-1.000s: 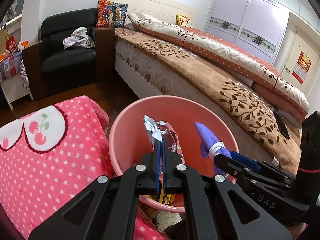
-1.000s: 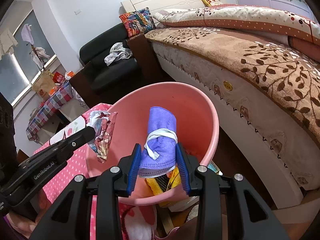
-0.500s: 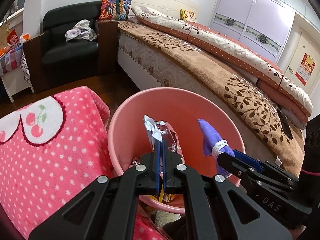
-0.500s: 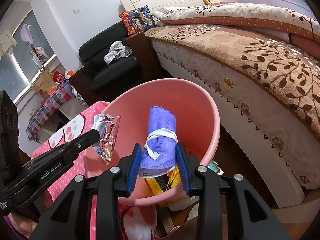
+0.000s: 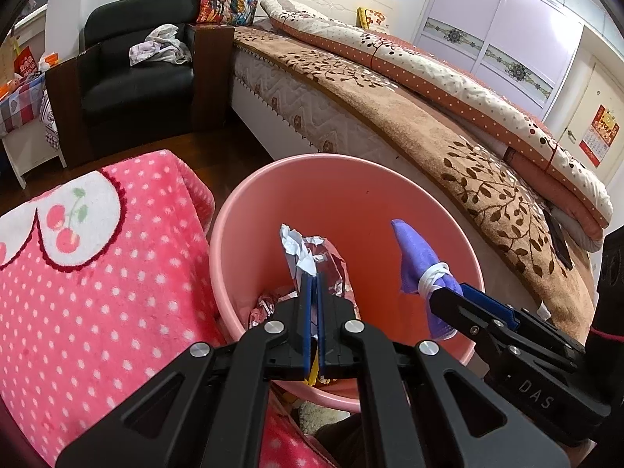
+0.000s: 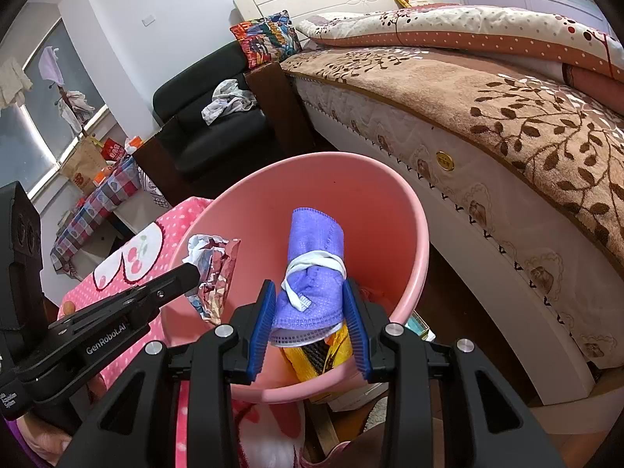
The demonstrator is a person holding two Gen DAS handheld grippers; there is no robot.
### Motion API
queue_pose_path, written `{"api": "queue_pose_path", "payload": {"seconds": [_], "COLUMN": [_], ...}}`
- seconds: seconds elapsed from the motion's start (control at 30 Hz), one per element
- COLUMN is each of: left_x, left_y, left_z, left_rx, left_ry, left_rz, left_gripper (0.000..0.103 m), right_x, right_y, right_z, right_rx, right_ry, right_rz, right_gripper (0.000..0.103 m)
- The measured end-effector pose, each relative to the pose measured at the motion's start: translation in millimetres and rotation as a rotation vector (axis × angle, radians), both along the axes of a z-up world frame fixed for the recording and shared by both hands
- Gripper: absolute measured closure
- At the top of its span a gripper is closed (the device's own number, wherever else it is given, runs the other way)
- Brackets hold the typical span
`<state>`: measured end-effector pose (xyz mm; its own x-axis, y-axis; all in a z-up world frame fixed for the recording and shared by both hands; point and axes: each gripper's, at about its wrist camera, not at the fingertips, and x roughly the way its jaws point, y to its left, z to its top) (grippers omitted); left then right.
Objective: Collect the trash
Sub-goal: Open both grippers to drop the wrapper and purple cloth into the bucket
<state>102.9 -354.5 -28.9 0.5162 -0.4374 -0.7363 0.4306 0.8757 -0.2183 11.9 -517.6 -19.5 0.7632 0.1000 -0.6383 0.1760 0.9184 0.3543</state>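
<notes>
Both loads now hang deeper over the pink bin (image 5: 343, 179) than a second ago, its rim filling more of the left wrist view; the right wrist view is nearly unchanged. Nearest the lens, the left hand-held gripper (image 5: 312, 284) has its jaws almost together, just starting to ease open, with the crumpled foil wrapper (image 5: 312, 253) still pinched between the pads. Just to its right, the right hand-held gripper (image 6: 308, 304) is clamped on the rolled purple cloth (image 6: 314, 257), which is bound with a white band; its blue pads press both sides of the roll. Below them, inside the bin, lie more foil and a yellow packet (image 6: 312, 355). Left of the bin is a pink dotted blanket (image 5: 97, 273); beyond it are the bed (image 5: 390, 117) and, farther back, the black armchair (image 5: 136, 78).

Risk, as a judgement: the light, springy wrapper may cling to a pad as the jaws part, or flutter sideways past the rim onto the blanket. The cloth roll sits high between the pads and near the bin's near rim, so an early release could tip it out onto the floor.
</notes>
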Motion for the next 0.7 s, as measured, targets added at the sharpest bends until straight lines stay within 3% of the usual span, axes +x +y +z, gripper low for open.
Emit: {"api": "queue_pose_path", "payload": {"seconds": [0.03, 0.1, 0.13, 0.7], "left_x": [0.3, 0.2, -0.1, -2.4], "left_y": [0.4, 1.4, 1.9, 9.8], "left_z": [0.1, 0.3, 0.8, 7.2], "left_rx": [0.0, -0.002, -0.004, -0.016], "left_ry": [0.002, -0.001, -0.004, -0.008], "left_rz": [0.001, 0.009, 0.012, 0.019], "left_gripper": [0.097, 0.075, 0.072, 0.07], "right_x": [0.0, 1.0, 1.2, 0.4], "right_y": [0.0, -0.3, 0.3, -1.1], "right_z": [0.0, -0.7, -1.1, -1.4], "right_rx": [0.001, 0.0, 0.0, -0.003], "right_ry": [0.0, 0.001, 0.002, -0.012], "right_rz": [0.0, 0.001, 0.001, -0.001], "right_gripper": [0.068, 0.068, 0.068, 0.067]}}
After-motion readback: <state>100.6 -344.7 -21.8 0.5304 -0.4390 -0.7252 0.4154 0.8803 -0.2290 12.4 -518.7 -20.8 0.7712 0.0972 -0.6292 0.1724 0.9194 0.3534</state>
